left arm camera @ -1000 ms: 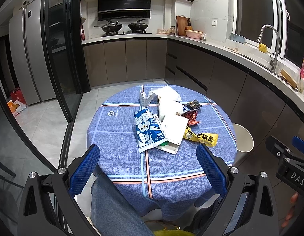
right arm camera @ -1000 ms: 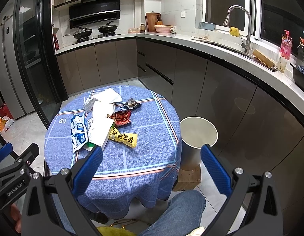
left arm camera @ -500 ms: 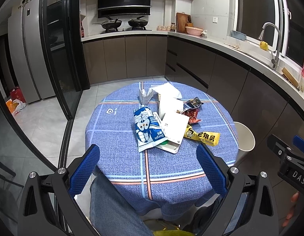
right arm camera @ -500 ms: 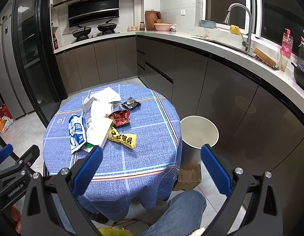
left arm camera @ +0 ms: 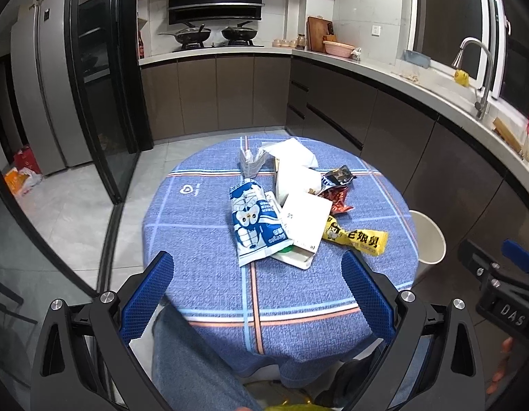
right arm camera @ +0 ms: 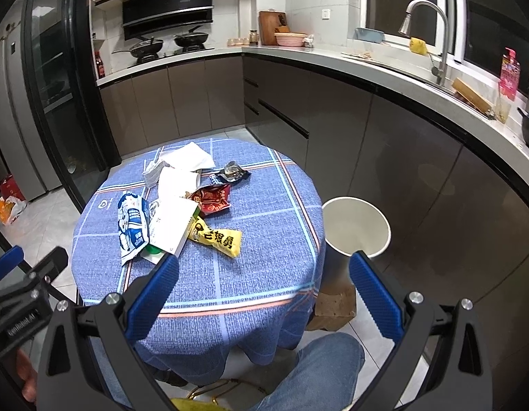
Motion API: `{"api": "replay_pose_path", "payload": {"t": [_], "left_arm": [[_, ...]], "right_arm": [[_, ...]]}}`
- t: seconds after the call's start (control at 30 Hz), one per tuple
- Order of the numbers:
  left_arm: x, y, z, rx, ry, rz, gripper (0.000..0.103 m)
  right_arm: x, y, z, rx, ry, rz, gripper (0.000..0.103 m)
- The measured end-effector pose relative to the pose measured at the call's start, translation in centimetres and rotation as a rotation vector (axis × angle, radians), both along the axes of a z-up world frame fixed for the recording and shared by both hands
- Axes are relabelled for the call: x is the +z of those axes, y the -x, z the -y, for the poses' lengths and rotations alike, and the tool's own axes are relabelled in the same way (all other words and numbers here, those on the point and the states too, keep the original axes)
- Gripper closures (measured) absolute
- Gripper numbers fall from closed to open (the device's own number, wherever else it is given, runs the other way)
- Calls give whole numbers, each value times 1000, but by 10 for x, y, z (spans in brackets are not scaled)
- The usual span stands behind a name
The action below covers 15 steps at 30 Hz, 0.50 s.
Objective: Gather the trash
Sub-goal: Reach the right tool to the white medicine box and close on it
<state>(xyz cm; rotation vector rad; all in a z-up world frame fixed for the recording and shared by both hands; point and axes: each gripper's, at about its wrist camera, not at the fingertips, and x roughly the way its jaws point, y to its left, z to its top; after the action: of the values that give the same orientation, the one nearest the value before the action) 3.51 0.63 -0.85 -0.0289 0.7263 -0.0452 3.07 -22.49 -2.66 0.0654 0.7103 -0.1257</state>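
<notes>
Your left gripper (left arm camera: 255,287) hangs over the bench's near edge with its jaws spread wide and nothing between them. Furthest left in the litter lies the blue-and-white packet (left arm camera: 254,226), flat and crinkly; it looks light and slippery, so pinch it by a loose corner, not across the middle. Beside it the white paper sleeve (left arm camera: 305,221) overlaps a white tray and looks stiffer, easier to take by its near edge. Right of that the yellow wrapper (left arm camera: 358,238) lies alone toward the bench's right edge, with the red wrapper (right arm camera: 213,198) and dark wrapper (right arm camera: 233,173) behind it. All the trash sits mid-bench, leaving the near strip of cloth bare for approach. Your right gripper (right arm camera: 264,294) is equally released and empty. The white bin (right arm camera: 356,226) stands on the floor just past the bench's right edge.
</notes>
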Motion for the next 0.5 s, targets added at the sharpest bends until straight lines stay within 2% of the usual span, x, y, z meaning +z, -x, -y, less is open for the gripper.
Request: {"api": "replay_pose_path", "payload": {"t": [0.13, 0.3, 0.5], "left_arm": [[-13, -22, -21, -69, 112, -50, 8], [-38, -51, -37, -60, 111, -117, 9], [-58, -100, -53, -90, 172, -177, 9]], "right_arm": [[-19, -19, -3, 145, -37, 27, 3], [-58, -58, -13, 336, -229, -74, 3], [-105, -105, -43, 409, -318, -205, 5]]}}
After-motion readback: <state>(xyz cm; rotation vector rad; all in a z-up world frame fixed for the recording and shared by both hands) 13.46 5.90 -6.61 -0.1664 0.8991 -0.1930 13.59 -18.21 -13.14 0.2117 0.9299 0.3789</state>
